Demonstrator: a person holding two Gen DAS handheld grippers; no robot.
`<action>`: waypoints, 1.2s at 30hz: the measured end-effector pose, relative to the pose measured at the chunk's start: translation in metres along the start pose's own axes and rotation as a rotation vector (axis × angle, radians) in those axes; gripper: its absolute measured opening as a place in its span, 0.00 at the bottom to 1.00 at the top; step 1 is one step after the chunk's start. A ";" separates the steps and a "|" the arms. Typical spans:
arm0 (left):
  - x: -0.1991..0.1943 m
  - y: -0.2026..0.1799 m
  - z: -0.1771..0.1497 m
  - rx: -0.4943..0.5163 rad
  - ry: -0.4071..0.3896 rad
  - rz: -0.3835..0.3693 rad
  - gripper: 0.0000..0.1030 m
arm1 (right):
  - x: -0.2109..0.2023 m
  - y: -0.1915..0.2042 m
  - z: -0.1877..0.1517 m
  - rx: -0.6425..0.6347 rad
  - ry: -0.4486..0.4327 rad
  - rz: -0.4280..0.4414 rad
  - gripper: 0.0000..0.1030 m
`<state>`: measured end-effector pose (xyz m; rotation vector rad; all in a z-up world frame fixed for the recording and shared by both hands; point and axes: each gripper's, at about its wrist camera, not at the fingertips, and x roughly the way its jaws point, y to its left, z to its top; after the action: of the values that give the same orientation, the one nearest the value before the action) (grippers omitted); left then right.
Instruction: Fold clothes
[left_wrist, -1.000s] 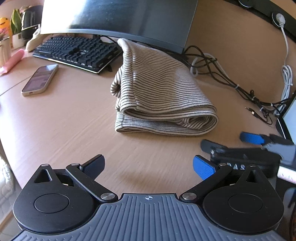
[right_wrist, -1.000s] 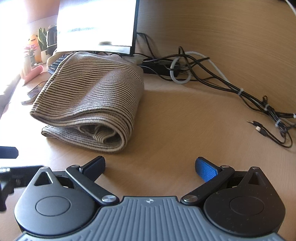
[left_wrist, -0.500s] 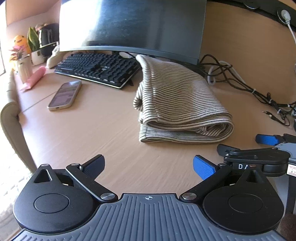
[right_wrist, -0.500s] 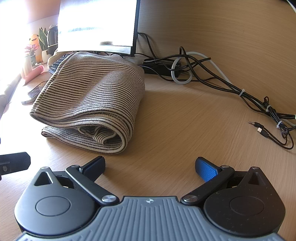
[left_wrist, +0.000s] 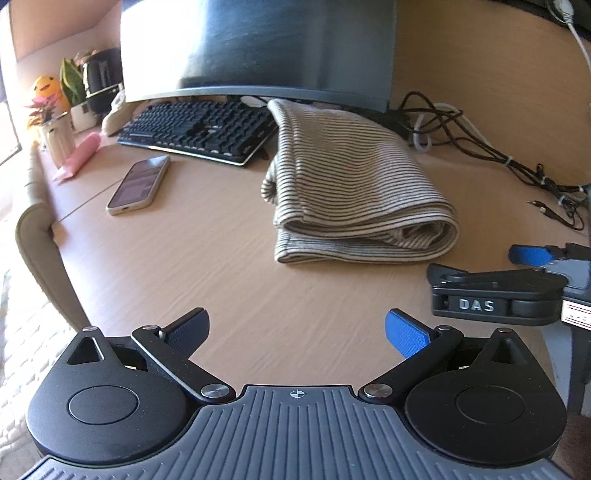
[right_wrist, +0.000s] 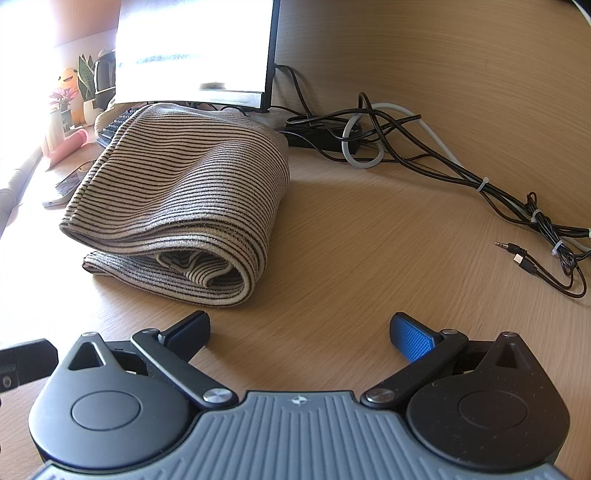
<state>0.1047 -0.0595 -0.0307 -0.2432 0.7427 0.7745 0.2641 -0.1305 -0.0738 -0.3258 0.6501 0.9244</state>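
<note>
A beige garment with thin dark stripes (left_wrist: 354, 192) lies folded into a thick bundle on the wooden desk (left_wrist: 207, 266), its rolled edge facing me; in the right wrist view the same striped garment (right_wrist: 184, 206) sits ahead and to the left. My left gripper (left_wrist: 297, 330) hovers over bare desk in front of the bundle, open and holding nothing. My right gripper (right_wrist: 299, 332) is likewise open and empty, just short of the bundle's near right corner. The right gripper (left_wrist: 517, 273) also shows at the right edge of the left wrist view.
A black keyboard (left_wrist: 199, 129) and a monitor (left_wrist: 258, 48) stand behind the garment. A phone (left_wrist: 140, 184) lies to its left, with potted plants (left_wrist: 55, 122) at the far left. Tangled cables (right_wrist: 424, 155) run along the back right. The desk edge (left_wrist: 55, 236) curves at left.
Both grippers have drawn back from the folded garment, and the left one has swung so more of the desk's left side shows. The garment has not moved.
</note>
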 end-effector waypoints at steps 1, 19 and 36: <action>0.000 -0.001 0.000 0.004 -0.003 -0.004 1.00 | 0.000 0.000 0.000 0.000 0.000 0.000 1.00; 0.006 -0.004 0.001 0.010 0.027 0.002 1.00 | 0.000 0.000 0.000 0.000 0.000 -0.001 1.00; 0.011 -0.003 0.001 -0.012 0.056 0.014 1.00 | 0.000 0.000 0.000 0.000 0.001 0.000 1.00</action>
<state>0.1127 -0.0550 -0.0373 -0.2714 0.7934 0.7881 0.2640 -0.1304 -0.0738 -0.3259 0.6507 0.9238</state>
